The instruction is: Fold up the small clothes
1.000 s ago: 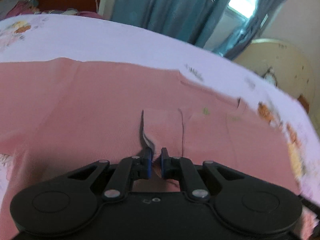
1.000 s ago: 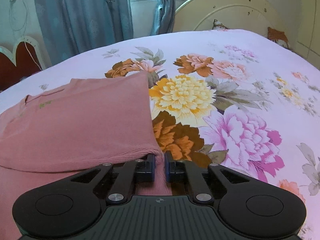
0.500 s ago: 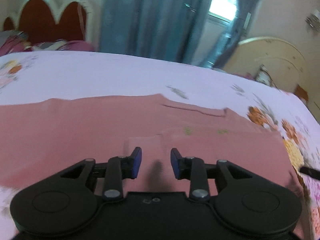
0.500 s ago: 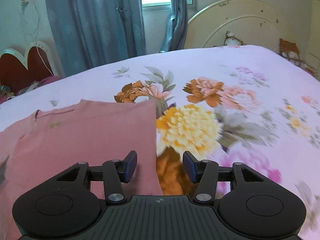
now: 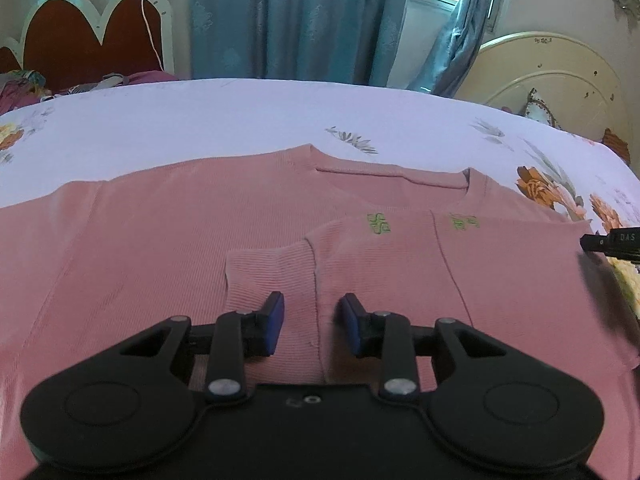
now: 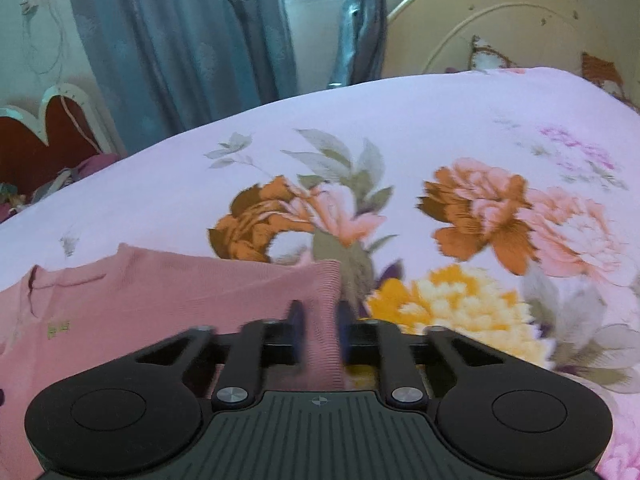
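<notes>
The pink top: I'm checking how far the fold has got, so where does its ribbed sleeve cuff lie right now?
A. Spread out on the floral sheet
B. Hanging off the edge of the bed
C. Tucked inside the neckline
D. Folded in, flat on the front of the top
D: in the left wrist view the cuff lies flat on the body of the pink top, just ahead of the left gripper, whose jaws stand apart.
</notes>
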`<state>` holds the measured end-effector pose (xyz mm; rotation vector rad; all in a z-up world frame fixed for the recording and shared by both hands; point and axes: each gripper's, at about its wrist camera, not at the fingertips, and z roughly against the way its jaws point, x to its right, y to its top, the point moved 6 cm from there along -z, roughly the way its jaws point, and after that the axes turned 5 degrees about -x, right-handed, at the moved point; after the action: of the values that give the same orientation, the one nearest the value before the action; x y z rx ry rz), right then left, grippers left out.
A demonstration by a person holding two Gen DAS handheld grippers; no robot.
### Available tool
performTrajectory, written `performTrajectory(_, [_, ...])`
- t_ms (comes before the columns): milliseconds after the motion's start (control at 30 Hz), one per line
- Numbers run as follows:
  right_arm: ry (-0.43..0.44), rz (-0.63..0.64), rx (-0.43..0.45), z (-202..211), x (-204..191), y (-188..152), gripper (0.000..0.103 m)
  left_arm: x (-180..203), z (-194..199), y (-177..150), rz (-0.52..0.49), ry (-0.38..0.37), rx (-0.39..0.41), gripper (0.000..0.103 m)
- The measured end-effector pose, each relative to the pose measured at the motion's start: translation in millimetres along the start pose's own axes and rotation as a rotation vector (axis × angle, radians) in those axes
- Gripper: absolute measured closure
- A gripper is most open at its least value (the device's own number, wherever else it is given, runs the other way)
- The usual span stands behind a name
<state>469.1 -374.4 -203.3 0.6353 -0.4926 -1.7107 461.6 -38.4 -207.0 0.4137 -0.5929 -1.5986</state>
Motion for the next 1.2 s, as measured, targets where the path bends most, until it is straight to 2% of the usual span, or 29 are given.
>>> performTrajectory(33, [-0.02,0.028,0.015,1.7,-1.1,-0.6,0.096,0.5,-0.1,-0.1,-0.002,0.002,0.001,0.07])
performTrajectory(167, [-0.055,0.052,0.033,-1.9,-1.2,-0.9,0.096,3.6,-2.9,0.8,-0.014,0.012,0.003,0.07])
performTrajectory(267, [-0.093,0.036,0.069,11.1,-3.1,2.2,0.095,3.9,-1.4,2.6,-0.005,0.014,-0.01,0.07])
performTrajectory(367, [-0.041,0.056,0.074,28.5,-17.9,-2.1,0.094,1.1,4.6,4.6,0.017,0.008,-0.024,0.064])
performTrajectory(433, [0.017,0.073,0.067,39.7,-33.9,-10.1,0.094,-1.7,9.2,5.1,0.026,0.021,-0.022,0.052])
performTrajectory(500, [0.059,0.101,0.051,46.2,-52.0,-21.1,0.093,-5.0,15.5,4.8,0.036,0.031,-0.016,0.044])
performTrajectory(600, [0.104,0.129,0.016,47.5,-78.1,-39.8,0.093,-8.1,24.2,3.1,0.029,0.047,-0.009,0.043])
performTrajectory(867, [0.139,0.192,-0.033,47.3,-128.4,-67.7,0.091,-23.9,42.1,-3.8,0.047,0.066,-0.001,0.042])
performTrajectory(900, [0.141,0.198,-0.036,47.3,-134.3,-68.8,0.088,-25.7,43.7,-4.7,0.049,0.066,-0.001,0.042])
performTrajectory(933, [0.143,0.199,-0.037,47.6,-139.5,-69.8,0.071,-27.9,45.3,-5.1,0.05,0.067,-0.001,0.042])
performTrajectory(967, [0.147,0.199,-0.033,48.5,-144.4,-70.3,0.048,-30.0,46.9,-5.9,0.05,0.068,-0.001,0.042])
performTrajectory(1000, [0.148,0.204,-0.02,50.9,-150.3,-70.9,0.043,-32.5,49.1,-6.4,0.048,0.068,0.001,0.042])
performTrajectory(1067, [0.151,0.219,0.011,58.5,-165.0,-71.9,0.043,-37.7,53.4,-7.1,0.043,0.069,0.006,0.041])
performTrajectory(1200, [0.155,0.221,0.006,58.2,-188.3,-69.4,0.043,-55.0,61.2,-8.2,0.047,0.076,0.012,0.041])
